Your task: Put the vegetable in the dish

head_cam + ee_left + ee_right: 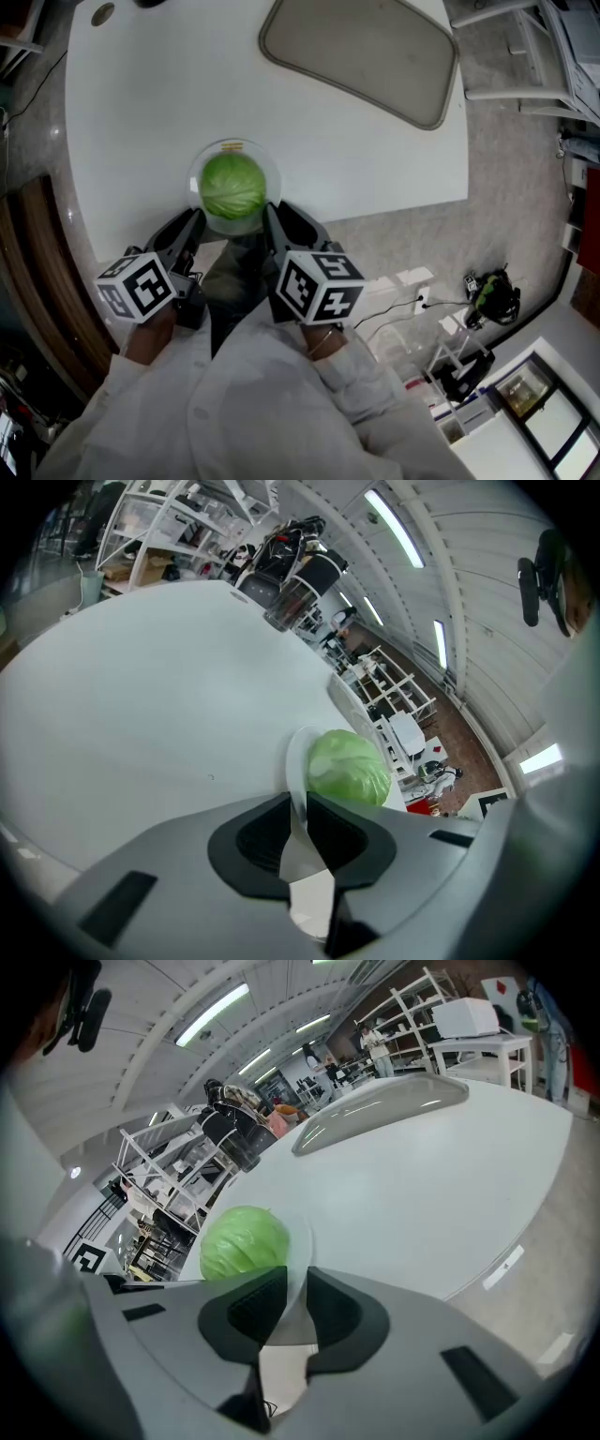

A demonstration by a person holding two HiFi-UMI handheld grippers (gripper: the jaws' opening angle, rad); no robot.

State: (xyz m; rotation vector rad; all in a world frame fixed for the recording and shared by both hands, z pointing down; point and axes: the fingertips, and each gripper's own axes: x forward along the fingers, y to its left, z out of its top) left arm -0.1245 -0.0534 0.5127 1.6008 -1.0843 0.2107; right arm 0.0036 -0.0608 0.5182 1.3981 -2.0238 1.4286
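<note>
Left claw (298,803) was clenched on the thin rim of the dish (231,144), the pale edge running straight down between its dark pads in the left gripper view. The right claw (297,1279) was clenched the same way on the opposite side of that rim, so the dish was pinched from both sides at once. In the head view the two claws sat low in the frame, just left of centre, with the dish between their tips.

Inside the dish, resting at its middle, sat the cabbage (232,186), round, light green and whole. The dish itself stood on the white desk (309,141), close to the desk's near edge.

As I judge it, the main part of the job was already done, since the vegetable lay in the dish and neither claw touched it. What remained (if anything) looked like letting go of the rim, or shifting the loaded dish somewhere first; the pictures did not say which.

Counting outward:
- two claws, each with one marker cube (136,286)
- one dish
- one cabbage
- one desk
- one flat grey tray (361,52), empty as far as I could see, at the upper right of the head view and well apart from the dish
</note>
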